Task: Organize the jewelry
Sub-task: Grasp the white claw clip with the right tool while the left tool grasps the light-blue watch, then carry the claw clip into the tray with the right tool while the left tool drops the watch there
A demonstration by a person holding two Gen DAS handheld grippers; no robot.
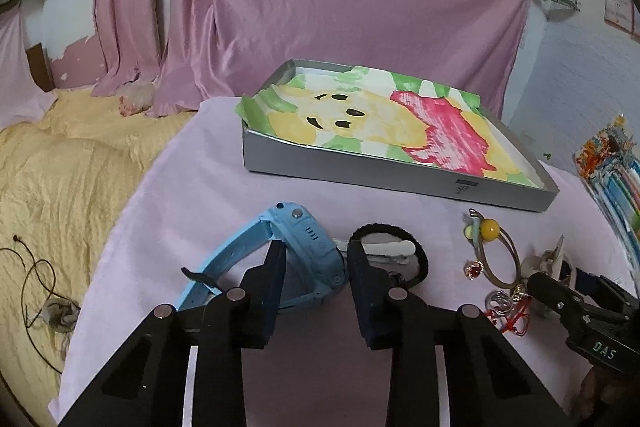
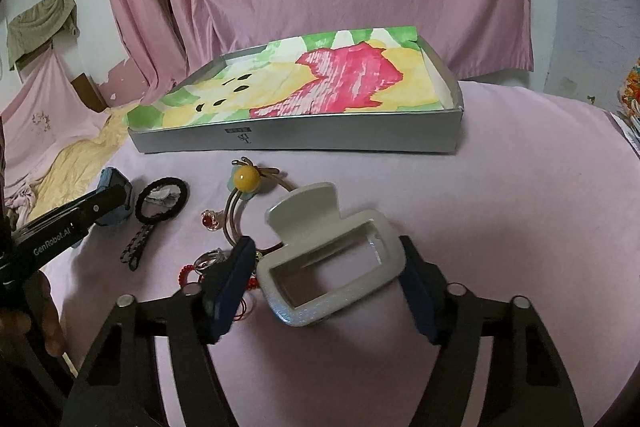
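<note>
My left gripper (image 1: 316,259) reaches forward, low over the pink-covered bench (image 1: 224,187), its jaws set about the blue watch (image 1: 304,251). The left finger lies against the watch case and the right finger sits just beside it; I cannot tell whether the grip is closed on it. My right gripper (image 2: 328,267) is angled down toward the bench, jaws spread wide on either side of the white hair claw (image 2: 328,259), which fills the gap. Contact at the pads is not clear. Far of both grippers rests the grey tray (image 2: 320,135), lined with a painted paper. Between the grippers lie a black hair tie (image 1: 416,255), a wire bangle with a yellow bead (image 2: 245,179), a red-stoned ring (image 2: 209,221) and a red cord piece (image 1: 516,323), all still on the bench outside the tray.
</note>
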